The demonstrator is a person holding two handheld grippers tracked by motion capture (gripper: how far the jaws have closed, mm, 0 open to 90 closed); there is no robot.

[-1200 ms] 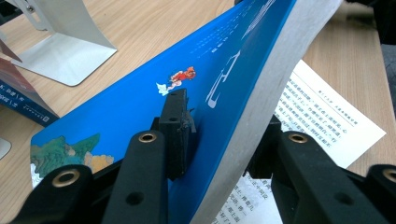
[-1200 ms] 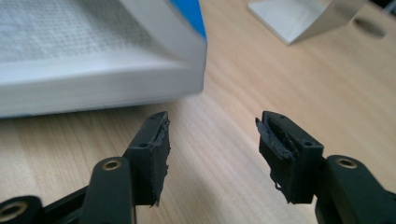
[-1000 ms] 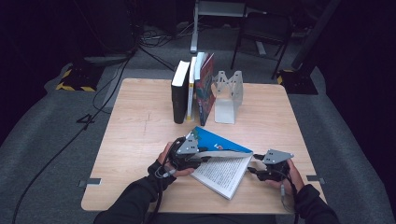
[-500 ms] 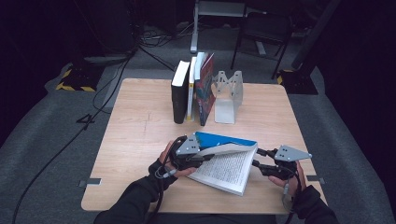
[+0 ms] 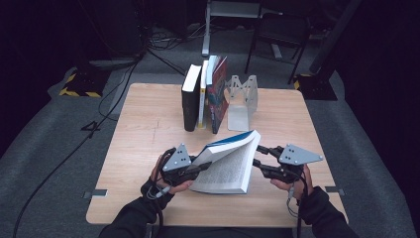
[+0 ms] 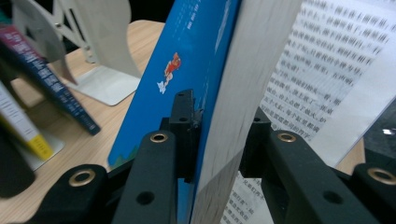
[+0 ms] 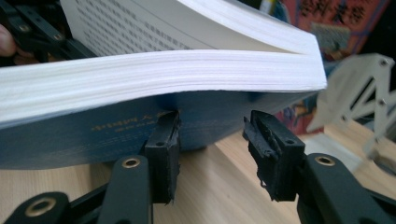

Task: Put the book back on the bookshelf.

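High view, left gripper (image 5: 200, 167) fingers clamped on blue book (image 5: 228, 161), right gripper (image 5: 258, 157) fingers parted beside it.

Dim room, grey carpet floor (image 5: 59, 148), wooden table (image 5: 148, 114), dark chair (image 5: 277, 29) behind.

My left gripper (image 5: 198, 168) is clamped tight, jaws pointing toward my right gripper (image 5: 260, 157), whose jaws stand apart, both forearms low and angled inward.

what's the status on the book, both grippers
Left hand-held gripper shut on book, cover and pages between its jaws. Right hand-held gripper open at book's spine edge. Book half open, tilted off table. Nothing in the way.
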